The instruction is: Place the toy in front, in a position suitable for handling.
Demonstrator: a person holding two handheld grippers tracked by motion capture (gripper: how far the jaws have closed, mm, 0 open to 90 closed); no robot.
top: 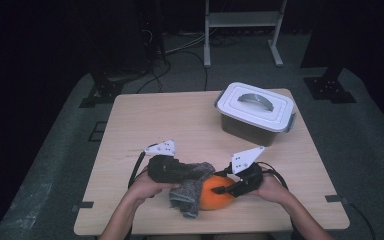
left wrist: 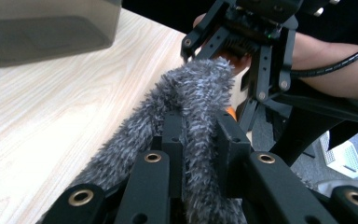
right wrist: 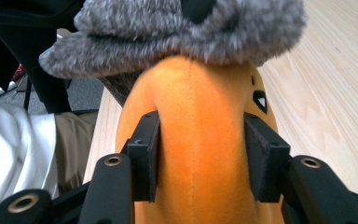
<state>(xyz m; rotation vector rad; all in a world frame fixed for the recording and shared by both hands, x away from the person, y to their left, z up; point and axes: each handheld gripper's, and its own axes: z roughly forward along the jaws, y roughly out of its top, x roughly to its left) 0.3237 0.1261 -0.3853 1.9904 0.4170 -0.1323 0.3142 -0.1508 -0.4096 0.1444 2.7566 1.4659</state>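
Grey fuzzy cloth (top: 192,187) lay draped over the orange plush toy (top: 216,195) at the near edge of the wooden table (top: 155,120), and the left gripper (left wrist: 198,135) had its jaws clamped tight on a fold of it. Beside it, the right gripper (right wrist: 198,144) pinched the plush toy's body between its pads. Farther back on the right stood a lidded grey container (top: 255,112), well apart from both.

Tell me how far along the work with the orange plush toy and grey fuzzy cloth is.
Both grips look made: the left gripper is shut on the grey fuzzy cloth, and the right gripper pinches the orange plush toy. In hand: the cloth lies draped over the toy's top. Left: the white-lidded box remains closed, untouched.
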